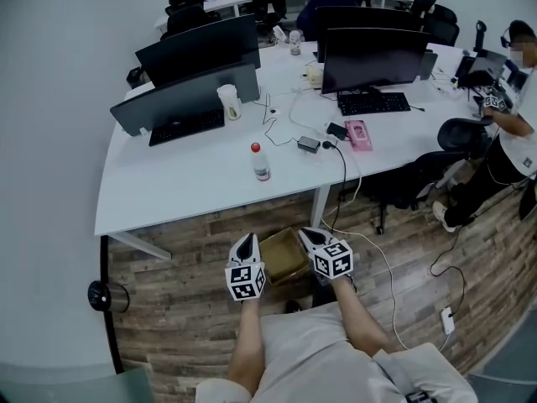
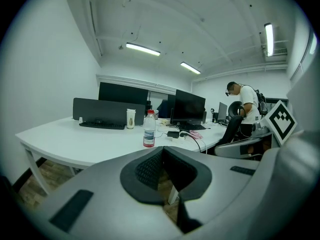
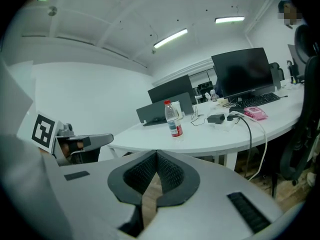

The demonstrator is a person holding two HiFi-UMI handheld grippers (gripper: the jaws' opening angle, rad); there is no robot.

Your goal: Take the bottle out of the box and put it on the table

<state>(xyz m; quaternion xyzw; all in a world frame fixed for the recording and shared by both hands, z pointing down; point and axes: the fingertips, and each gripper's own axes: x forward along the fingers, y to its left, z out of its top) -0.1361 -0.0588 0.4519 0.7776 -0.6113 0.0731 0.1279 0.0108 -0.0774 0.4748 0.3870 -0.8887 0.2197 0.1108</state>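
A clear bottle (image 1: 261, 162) with a red cap and red label stands upright on the white table (image 1: 168, 191), near its front edge. It also shows in the left gripper view as the bottle (image 2: 149, 129) and in the right gripper view as the bottle (image 3: 173, 119). An open cardboard box (image 1: 284, 257) sits on the wood floor below the table edge. My left gripper (image 1: 245, 243) hangs at the box's left and my right gripper (image 1: 309, 236) at its right. Both are shut with nothing in them, as seen at the left gripper (image 2: 162, 150) and the right gripper (image 3: 156, 155).
Monitors (image 1: 198, 50), keyboards (image 1: 186, 127), a cup (image 1: 229, 102), a pink pack (image 1: 359, 134) and a charger with cables (image 1: 309, 143) lie on the table. A person (image 1: 513, 116) and a chair (image 1: 419, 179) are at the right. A power strip (image 1: 447, 320) lies on the floor.
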